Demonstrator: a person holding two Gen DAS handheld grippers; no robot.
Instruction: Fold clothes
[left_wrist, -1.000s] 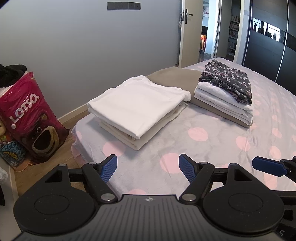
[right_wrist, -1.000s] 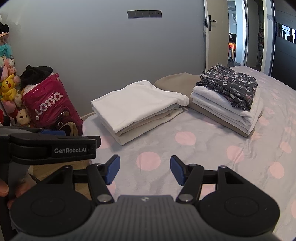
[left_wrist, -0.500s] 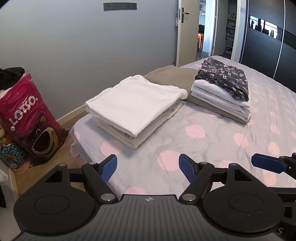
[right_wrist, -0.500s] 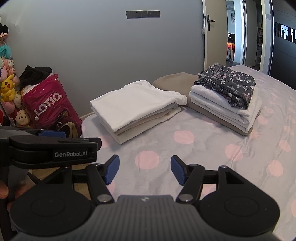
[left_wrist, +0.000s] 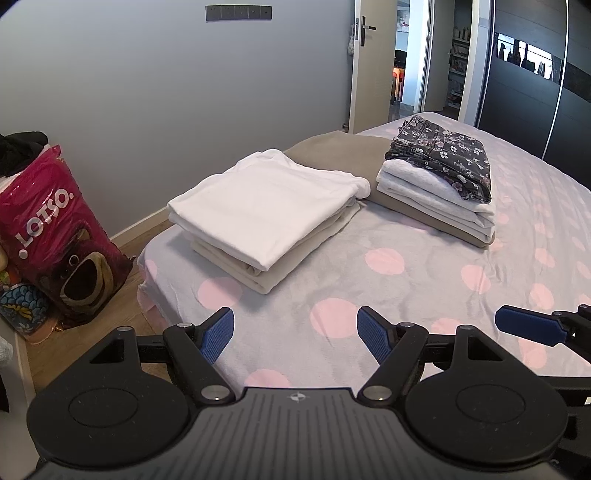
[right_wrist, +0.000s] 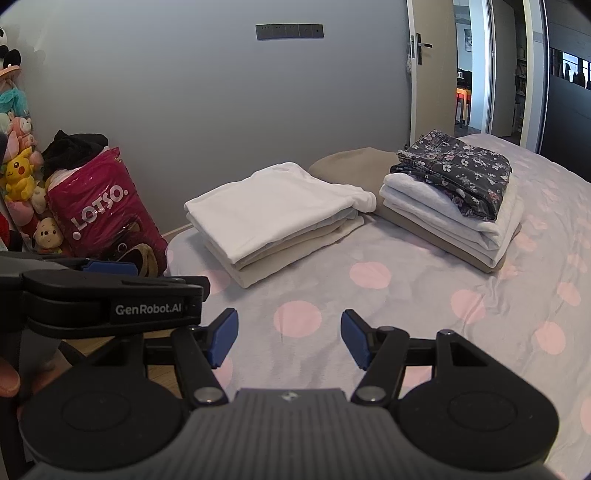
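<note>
Both grippers hang above the near part of the bed (left_wrist: 424, 280), their jaws spread apart with nothing between the blue pads. From the left wrist view the left gripper (left_wrist: 295, 332) is over the grey cover with pink dots, and one blue finger of the right gripper (left_wrist: 532, 326) enters at the right edge. The right wrist view shows the right gripper (right_wrist: 288, 338) and, at its left, the black side of the left gripper (right_wrist: 110, 299) with the words "GenRobot.AI"; only this view shows the plush toys (right_wrist: 18, 177) at the far left and a bit of the person's hand (right_wrist: 7, 380) at the edge.

Two piles of folded clothes lie on the far part of the bed. The white pile (left_wrist: 266, 206) is on the left, its long axis going from near left to far right. The second pile (left_wrist: 436, 192) is just beside it on the right, with a dark flowered garment (left_wrist: 443, 155) on top. A pink bag (left_wrist: 51, 236) stands on the floor, left of the bed.
</note>
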